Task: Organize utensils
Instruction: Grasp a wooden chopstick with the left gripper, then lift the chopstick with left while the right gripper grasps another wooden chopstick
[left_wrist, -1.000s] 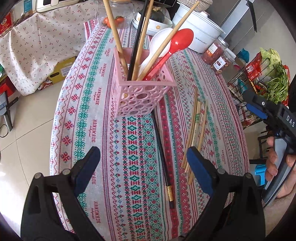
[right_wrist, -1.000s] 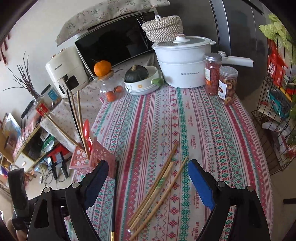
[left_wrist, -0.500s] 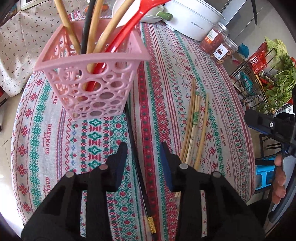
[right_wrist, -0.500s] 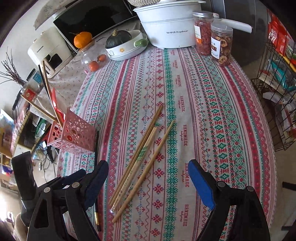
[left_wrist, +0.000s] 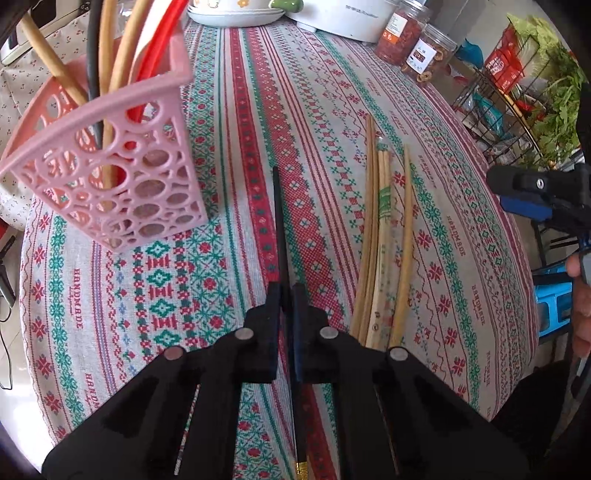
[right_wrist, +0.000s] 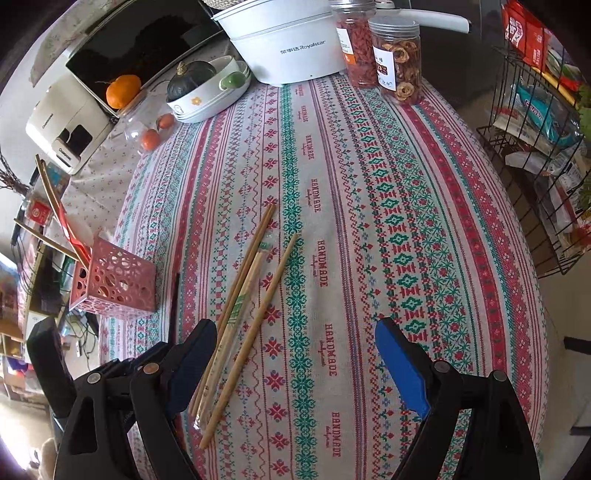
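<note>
My left gripper (left_wrist: 286, 295) is shut on a black chopstick (left_wrist: 279, 218) that lies on the patterned tablecloth (left_wrist: 229, 110). A pink perforated utensil basket (left_wrist: 122, 177) stands to its left, holding wooden chopsticks, a black chopstick and a red spoon. Several wooden chopsticks (left_wrist: 380, 229) lie loose to the right. In the right wrist view my right gripper (right_wrist: 295, 354) is open above the table, with the wooden chopsticks (right_wrist: 251, 295) by its left finger. The basket (right_wrist: 114, 284) and the black chopstick (right_wrist: 174, 295) show at the left there.
A white cooker pot (right_wrist: 288, 40), two snack jars (right_wrist: 399, 62), a bowl with a squash (right_wrist: 207, 88) and a jar with an orange (right_wrist: 125, 88) stand at the table's far edge. A wire rack (right_wrist: 535, 147) of packets stands to the right.
My left gripper has moved down and forward and closed on the black chopstick. My right gripper has moved closer over the wooden chopsticks and stays open.
</note>
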